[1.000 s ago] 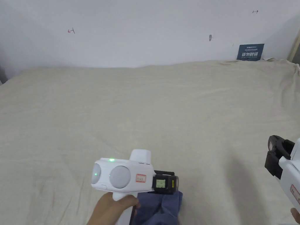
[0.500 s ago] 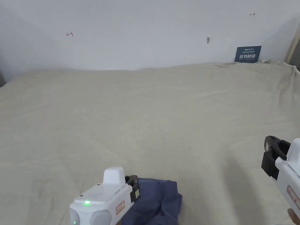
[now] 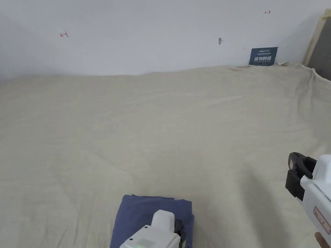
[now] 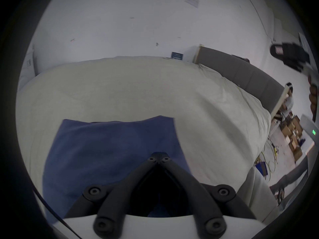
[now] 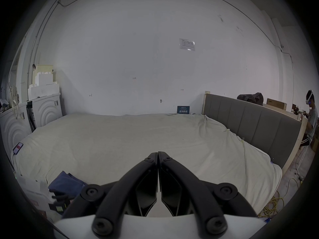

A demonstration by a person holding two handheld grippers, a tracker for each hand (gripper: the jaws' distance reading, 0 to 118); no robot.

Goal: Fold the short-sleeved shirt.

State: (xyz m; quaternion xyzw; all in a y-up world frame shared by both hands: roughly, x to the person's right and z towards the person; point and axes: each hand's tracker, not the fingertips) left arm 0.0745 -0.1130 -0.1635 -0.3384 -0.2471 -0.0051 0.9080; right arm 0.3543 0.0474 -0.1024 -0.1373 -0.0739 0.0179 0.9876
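While the folded dark-blue cloth shirt [image 3: 152, 210] lies at the near edge of the beige-sheeted bed [image 3: 161, 122] in the head view, the white left tool [image 3: 178, 231] hangs over it and the right tool [image 3: 292, 174] is well apart, toward the right edge. From the left gripper view, that tool's jaws meet above the shirt, gripping nothing. From the right gripper view, its jaws are together, over bare sheet.

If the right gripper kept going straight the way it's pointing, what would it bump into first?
Probably the bed sheet. The right gripper, with its jaws closed, points out over the bed toward the far wall. No object lies in its line, so it likely meets the sheet, or the wall if it is held level. Depth is hard to judge.
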